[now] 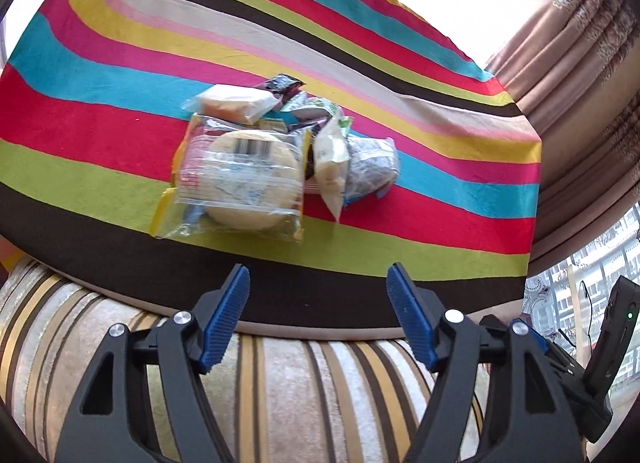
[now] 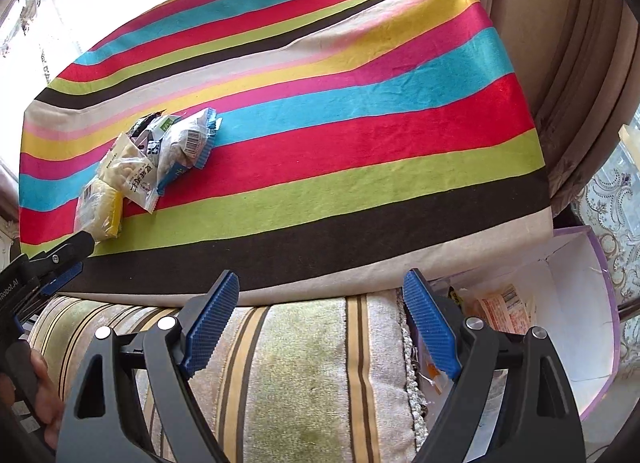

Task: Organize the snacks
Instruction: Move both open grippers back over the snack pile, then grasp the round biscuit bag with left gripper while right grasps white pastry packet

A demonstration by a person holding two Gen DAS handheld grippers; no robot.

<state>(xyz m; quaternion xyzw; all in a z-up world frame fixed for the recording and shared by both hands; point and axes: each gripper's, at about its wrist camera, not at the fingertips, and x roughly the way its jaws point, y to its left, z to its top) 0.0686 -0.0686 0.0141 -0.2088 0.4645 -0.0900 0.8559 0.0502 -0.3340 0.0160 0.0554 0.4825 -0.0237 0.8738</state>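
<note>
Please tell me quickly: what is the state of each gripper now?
Left gripper: open, blue ribbed pads apart, holding nothing.
Right gripper: open, blue ribbed pads apart, holding nothing.

A bright striped cloth [image 1: 120, 131] covers the table, its edge lying over a cushion [image 2: 304, 375] with beige, gold and brown stripes, while tan curtains [image 1: 580, 43] and patterned lace [image 2: 612, 199] hang behind.

snack pile [image 1: 276, 151]: on the table [image 1: 440, 219], toward its left part in the right wrist view | round cake packet [image 1: 240, 183]: nearest front edge of pile | box [image 2: 576, 303]: beside table's right front corner, packets inside | cushion [image 2: 304, 375]: in front of table, left of box
</note>
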